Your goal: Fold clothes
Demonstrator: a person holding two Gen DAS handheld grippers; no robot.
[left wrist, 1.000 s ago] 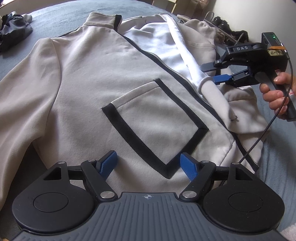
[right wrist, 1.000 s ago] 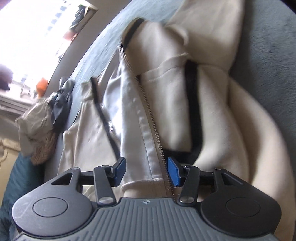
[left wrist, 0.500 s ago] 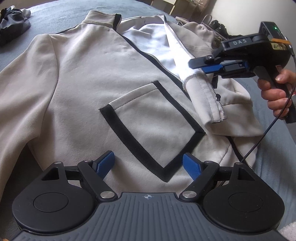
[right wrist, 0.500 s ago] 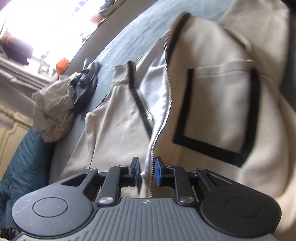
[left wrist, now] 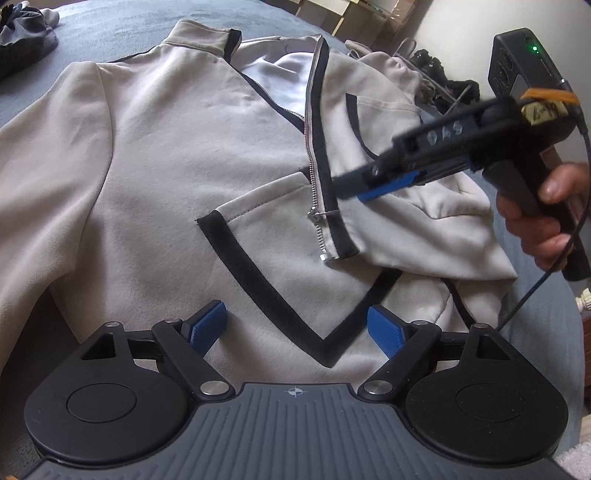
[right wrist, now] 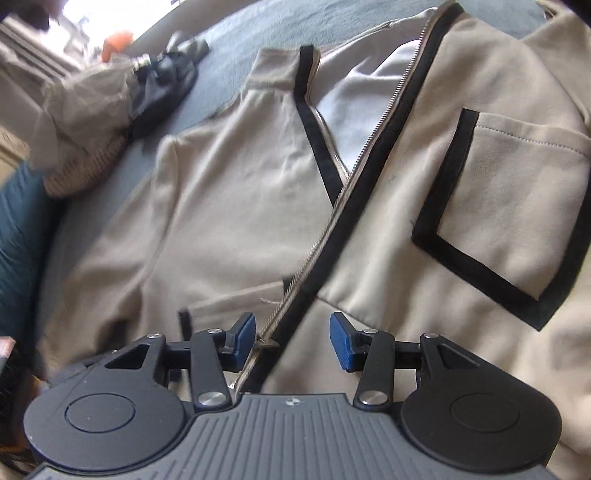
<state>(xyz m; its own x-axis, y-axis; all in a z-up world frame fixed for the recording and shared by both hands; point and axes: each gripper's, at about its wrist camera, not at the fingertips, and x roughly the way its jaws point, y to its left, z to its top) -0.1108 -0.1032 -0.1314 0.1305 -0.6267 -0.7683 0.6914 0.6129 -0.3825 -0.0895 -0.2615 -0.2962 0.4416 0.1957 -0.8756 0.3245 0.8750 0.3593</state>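
Jaws of the right gripper [right wrist: 291,341] are opening, the two blue pads standing apart with the jacket's zipper edge [right wrist: 325,236] running up between them; neither pad presses on the cloth. In the left wrist view the same gripper [left wrist: 373,184] hangs over the front panel it sits above, a person's hand [left wrist: 543,218] wrapped round its handle and a thin black cable trailing down from it.

Jaws of the left gripper [left wrist: 295,325] stand wide, and they are opening a little further. Nothing is held: the pads hover on either side of the lower point of a black-trimmed pocket [left wrist: 295,273], with the fabric below them.

Around both lies the beige jacket [left wrist: 166,147], face up on a grey-blue bed [left wrist: 129,26], collar away from the left camera. One front panel lies flat and smooth with its sleeve running off to the left of that view. The other panel is laid over toward the middle, its black-edged zipper line crossing the first panel's pocket and its lower corner lying on that pocket. A pale lining [left wrist: 291,70] shows in the narrow wedge left open below the collar. The far sleeve bunches in loose folds beside the hand.

Dark crumpled clothing [right wrist: 162,81] lies on the bed beyond the collar, well apart from the jacket.
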